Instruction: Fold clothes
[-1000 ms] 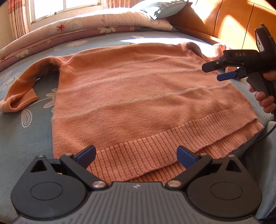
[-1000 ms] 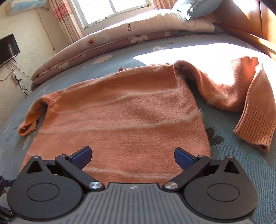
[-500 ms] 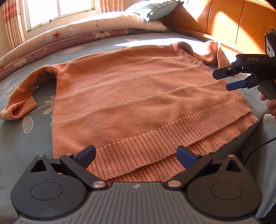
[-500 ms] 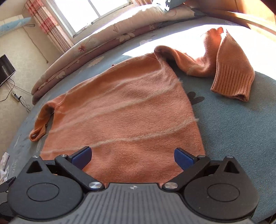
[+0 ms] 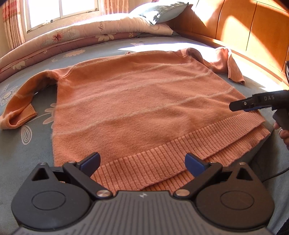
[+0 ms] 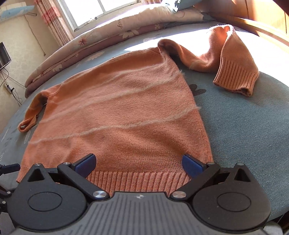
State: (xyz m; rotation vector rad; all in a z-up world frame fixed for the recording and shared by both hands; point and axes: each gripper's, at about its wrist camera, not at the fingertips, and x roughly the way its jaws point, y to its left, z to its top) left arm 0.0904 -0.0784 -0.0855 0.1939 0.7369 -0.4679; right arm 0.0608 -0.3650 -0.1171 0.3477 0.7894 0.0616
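An orange knit sweater (image 5: 140,108) with pale fuzzy stripes lies flat on the bed, ribbed hem toward me. Its left sleeve (image 5: 19,108) bends down at the left. The right sleeve (image 6: 233,68) is bunched at the far right, cuff toward me. My left gripper (image 5: 142,162) hovers open over the hem, nothing between its blue pads. My right gripper (image 6: 138,162) is open too, just above the hem near the sweater's right edge (image 6: 202,126). From the left wrist view the right gripper (image 5: 240,106) shows side-on at the sweater's right side, held by a hand (image 5: 283,133).
The blue-grey floral bedsheet (image 6: 243,135) covers the bed. A rolled floral quilt (image 5: 81,36) and a pillow (image 5: 159,10) lie at the far side under the window. A wooden headboard (image 5: 252,30) runs along the right. A cable (image 5: 278,173) trails at the bed's right edge.
The right gripper has drawn back and down toward the hem at the sweater's right edge. The left gripper has stayed over the hem, lifting slightly.
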